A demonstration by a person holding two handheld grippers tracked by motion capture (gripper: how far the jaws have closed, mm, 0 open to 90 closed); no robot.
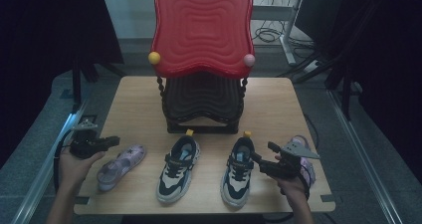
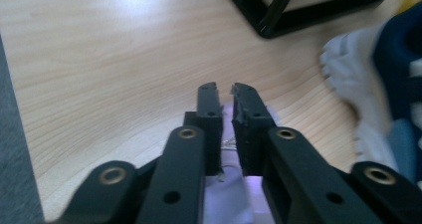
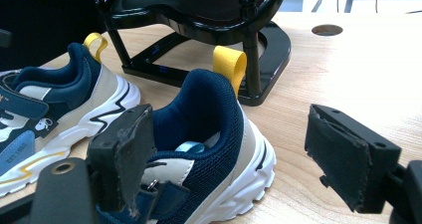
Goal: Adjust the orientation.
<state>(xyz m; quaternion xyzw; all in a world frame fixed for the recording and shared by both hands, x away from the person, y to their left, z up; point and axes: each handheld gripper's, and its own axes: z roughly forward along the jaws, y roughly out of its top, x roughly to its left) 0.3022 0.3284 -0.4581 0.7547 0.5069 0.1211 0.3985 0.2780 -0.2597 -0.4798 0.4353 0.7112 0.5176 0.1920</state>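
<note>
A lilac sandal (image 1: pixel 119 165) lies at the table's front left. My left gripper (image 1: pixel 115 140) hovers just above its heel end. In the left gripper view my left gripper (image 2: pixel 225 88) shows a narrow gap between the jaws, with the sandal (image 2: pixel 234 199) below them and nothing pinched. Two navy-and-white sneakers stand side by side in front: a left one (image 1: pixel 176 169) and a right one (image 1: pixel 238 171). My right gripper (image 1: pixel 261 152) is wide open at the right sneaker's heel (image 3: pixel 209 114). One pad (image 3: pixel 124 154) is close to its side and the other stands off.
A shoe rack with a red wavy top (image 1: pixel 201 30) and black frame (image 1: pixel 201 102) stands mid-table behind the shoes. A second lilac sandal (image 1: pixel 301 140) lies at the right edge behind my right hand. Bare wooden table (image 1: pixel 134 99) stretches left and right of the rack.
</note>
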